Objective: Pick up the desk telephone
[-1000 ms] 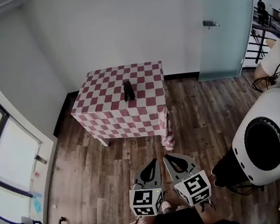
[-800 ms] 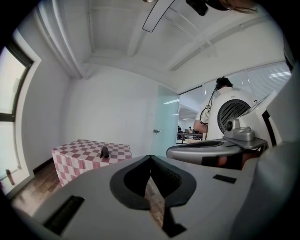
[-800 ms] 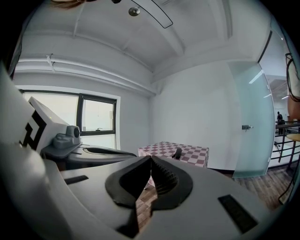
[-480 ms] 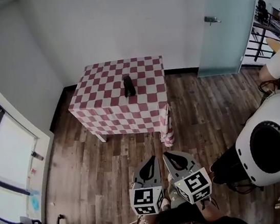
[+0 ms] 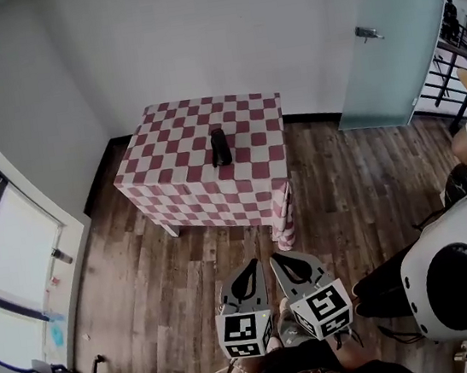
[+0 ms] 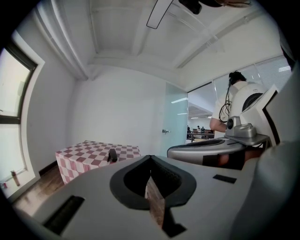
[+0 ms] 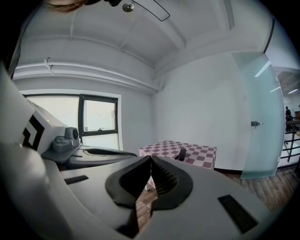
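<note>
From the head view, the phone (image 5: 220,147) lies near the middle of the checked bench (image 5: 161,161), clear of all four edges and with nothing else on the top. The bench stands against the far wall. A wide stretch of wood floor (image 5: 161,286) separates it from the two claws. The left claw (image 5: 256,267) and the right claw (image 5: 276,261) are held side by side, low in the picture, and point roughly toward the bench. Both are well apart from the phone.

In the left claw's view, its jaws are clenched tip to tip with nothing between them, and only floor shows through the gap lower down. The phone (image 6: 112,154) is small and far off on the bench (image 6: 84,152), to the left of where the jaws point.

In the right claw's view, the jaws are likewise clenched and empty. The phone (image 7: 181,153) sits on the bench (image 7: 204,152) beyond them, a little right of the tips.

I'd say this is the approach, and the pick-up itself has not begun. The next move calls for crossing the floor to the near edge of the bench. One claw then has to spread its jaws wide enough to take the phone's narrow body and come down over it squarely. Which claw suits best I can't judge from this far back.
</note>
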Available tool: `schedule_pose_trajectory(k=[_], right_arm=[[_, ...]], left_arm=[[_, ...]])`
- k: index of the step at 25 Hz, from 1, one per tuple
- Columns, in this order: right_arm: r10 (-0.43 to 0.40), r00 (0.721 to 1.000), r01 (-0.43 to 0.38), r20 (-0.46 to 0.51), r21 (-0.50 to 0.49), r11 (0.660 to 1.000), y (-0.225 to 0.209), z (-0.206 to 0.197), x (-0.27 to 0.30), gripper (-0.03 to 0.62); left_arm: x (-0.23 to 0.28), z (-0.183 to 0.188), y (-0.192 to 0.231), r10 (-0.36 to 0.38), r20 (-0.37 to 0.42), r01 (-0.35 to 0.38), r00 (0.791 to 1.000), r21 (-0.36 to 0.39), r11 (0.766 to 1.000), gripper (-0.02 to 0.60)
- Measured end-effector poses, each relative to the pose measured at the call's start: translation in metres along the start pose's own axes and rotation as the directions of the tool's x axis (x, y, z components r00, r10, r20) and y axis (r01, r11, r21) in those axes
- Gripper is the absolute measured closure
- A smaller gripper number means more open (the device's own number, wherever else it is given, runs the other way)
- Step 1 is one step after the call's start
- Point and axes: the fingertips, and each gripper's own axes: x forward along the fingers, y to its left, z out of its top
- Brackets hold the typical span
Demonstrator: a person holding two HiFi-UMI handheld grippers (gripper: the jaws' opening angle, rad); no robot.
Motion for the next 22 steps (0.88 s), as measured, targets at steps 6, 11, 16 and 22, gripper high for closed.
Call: schedule_pose_trajectory(k=[6, 11, 16, 22], right_arm=[[0.014, 1.0, -0.014, -0.004, -0.015, 1.0, -0.043, 0.011, 0.035, 0.577], [0.034, 0.999, -0.033, 0.006, -0.04, 0.999, -0.074, 0.023, 0.059, 0.577], [0.074, 0.997, -0.073, 0.03, -0.038, 0.997, -0.091, 0.035, 0.078, 0.577], [0.101, 0.994, -0.101, 0.03, -0.014, 0.995, -0.095, 0.034, 0.099, 0.577]], left_arm=[[0.053, 0.017, 0.008, 0.007, -0.005, -0.007, 1.0, 0.025, 1.0, 0.572], [0.09, 0.03, 0.017, 0.037, 0.017, -0.037, 0.999, 0.012, 0.999, 0.572], [0.109, 0.039, 0.025, 0.067, 0.018, -0.067, 0.998, -0.006, 0.998, 0.572], [0.119, 0.039, 0.041, 0.094, 0.009, -0.094, 0.996, -0.004, 0.996, 0.572]])
